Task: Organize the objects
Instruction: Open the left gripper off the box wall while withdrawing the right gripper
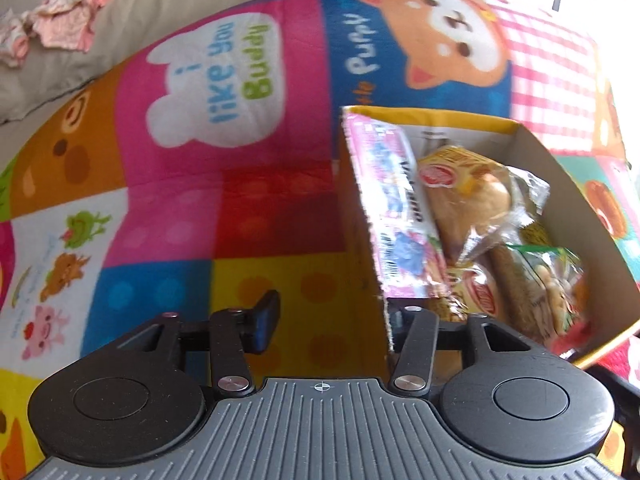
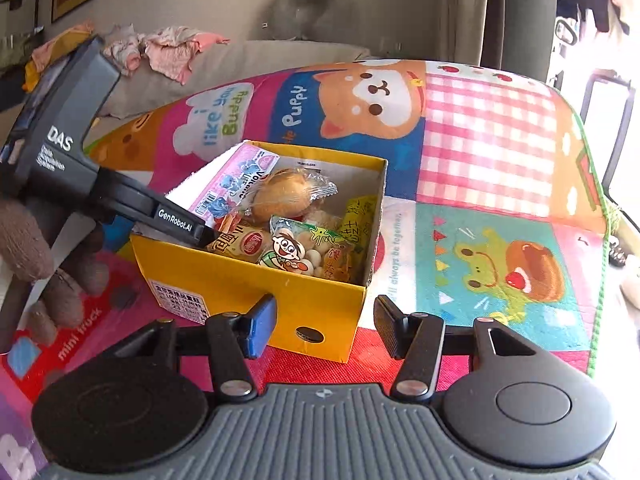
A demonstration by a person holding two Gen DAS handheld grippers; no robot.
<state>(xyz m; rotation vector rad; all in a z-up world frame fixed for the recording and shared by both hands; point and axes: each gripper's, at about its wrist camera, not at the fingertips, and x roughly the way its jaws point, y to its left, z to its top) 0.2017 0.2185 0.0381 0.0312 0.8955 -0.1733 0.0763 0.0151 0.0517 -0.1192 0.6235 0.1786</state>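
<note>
A yellow cardboard box (image 2: 256, 292) stands on the play mat, packed with snacks. Among them are a pink packet (image 2: 236, 184) leaning on the left wall, a wrapped bun (image 2: 284, 196) and a green peanut packet (image 2: 304, 252). In the left wrist view my left gripper (image 1: 332, 316) is open and straddles the box wall (image 1: 360, 216). Its left finger (image 1: 264, 320) is outside the box and its right finger is hidden inside, by the pink packet (image 1: 396, 208). My right gripper (image 2: 324, 320) is open around the box's near corner, with a gap at its right finger.
The colourful play mat (image 2: 492, 152) ends at the right (image 2: 600, 208). Behind it is a beige sofa (image 2: 240, 60) with crumpled clothes (image 2: 168, 52) and a grey cushion (image 2: 304, 8). A gloved hand (image 2: 24, 240) holds the left gripper's body (image 2: 60, 140).
</note>
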